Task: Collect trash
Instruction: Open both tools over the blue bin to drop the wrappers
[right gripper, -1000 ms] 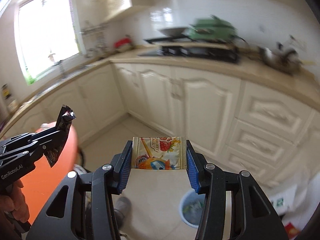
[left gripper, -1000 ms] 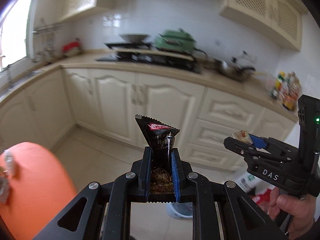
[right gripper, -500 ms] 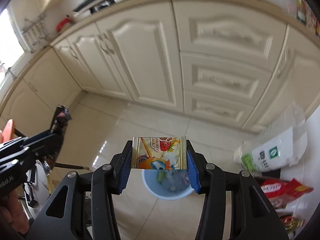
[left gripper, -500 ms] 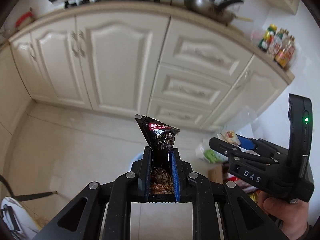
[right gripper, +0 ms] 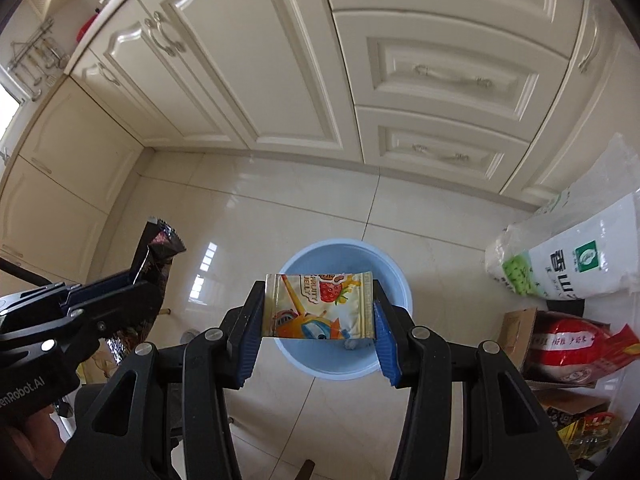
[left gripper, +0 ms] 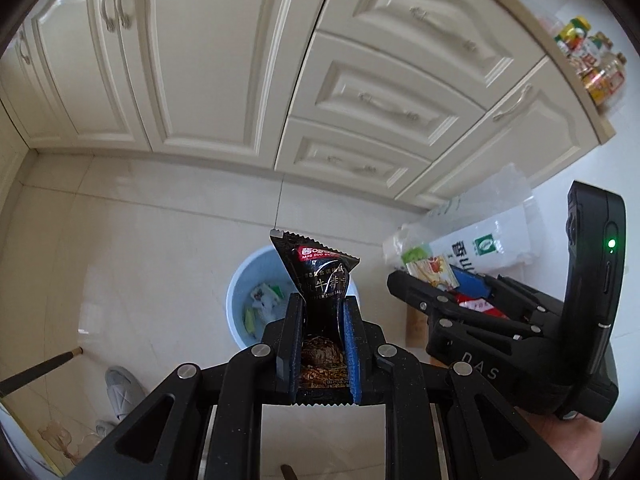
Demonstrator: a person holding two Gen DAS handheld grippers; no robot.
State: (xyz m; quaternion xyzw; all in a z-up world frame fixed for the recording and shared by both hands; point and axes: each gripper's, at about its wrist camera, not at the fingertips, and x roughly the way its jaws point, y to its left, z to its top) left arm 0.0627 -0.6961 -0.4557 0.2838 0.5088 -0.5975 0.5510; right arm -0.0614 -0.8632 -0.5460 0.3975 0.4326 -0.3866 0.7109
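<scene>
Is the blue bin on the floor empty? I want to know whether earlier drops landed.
No: the blue bin already holds several crumpled wrappers, seen past the left tool.

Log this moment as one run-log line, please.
left gripper: shut on black wrapper | right gripper: shut on jelly pouch | both above blue bin

Home kitchen: cream cabinets point(right gripper: 256, 64), drawers point(left gripper: 392, 100), tiled floor point(right gripper: 256, 216), condiment bottles point(left gripper: 592, 64) on counter.
</scene>
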